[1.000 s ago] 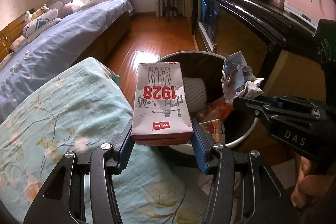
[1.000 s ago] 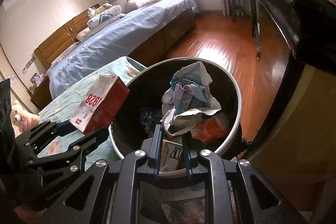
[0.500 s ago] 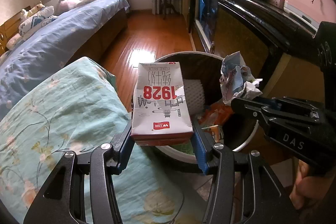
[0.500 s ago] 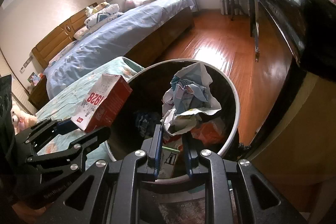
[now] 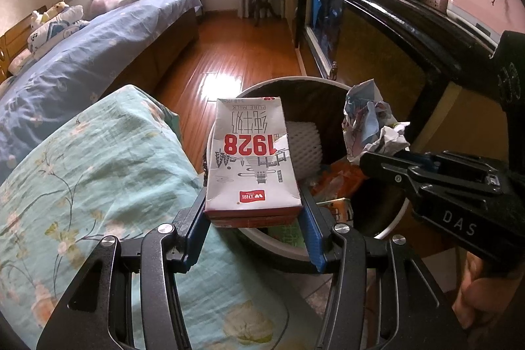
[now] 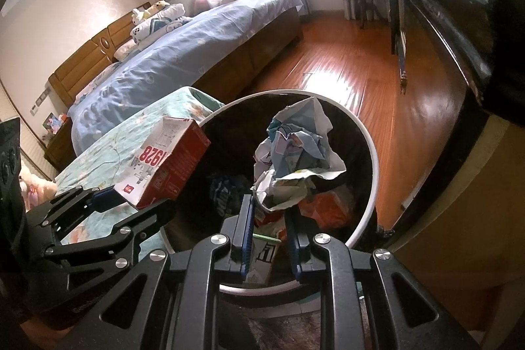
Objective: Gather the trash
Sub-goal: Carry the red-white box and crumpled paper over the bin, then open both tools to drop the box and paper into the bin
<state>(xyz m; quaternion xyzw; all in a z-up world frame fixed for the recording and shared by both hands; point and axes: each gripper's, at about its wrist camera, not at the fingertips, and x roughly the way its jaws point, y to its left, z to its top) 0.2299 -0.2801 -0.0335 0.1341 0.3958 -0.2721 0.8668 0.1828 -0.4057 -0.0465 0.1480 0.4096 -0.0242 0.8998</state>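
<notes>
Since a second ago: your two claws have eased slightly forward over the bin; both loads unchanged.

Floral quilt: far left, teal, beside the bin.

Left claw: your fingers clamp a milk carton by its sides, held flat, "1928" face up. Its far end overhangs the bin's left rim; the right wrist view shows the carton at that rim, above the opening.

Trash bin: round, white rim, dark liner, on the floor between bed and cabinet. Holds white foam netting and orange wrappers.

Right claw: narrow, pinching crumpled paper above the bin's middle.

Dark cabinet: far right.
</notes>
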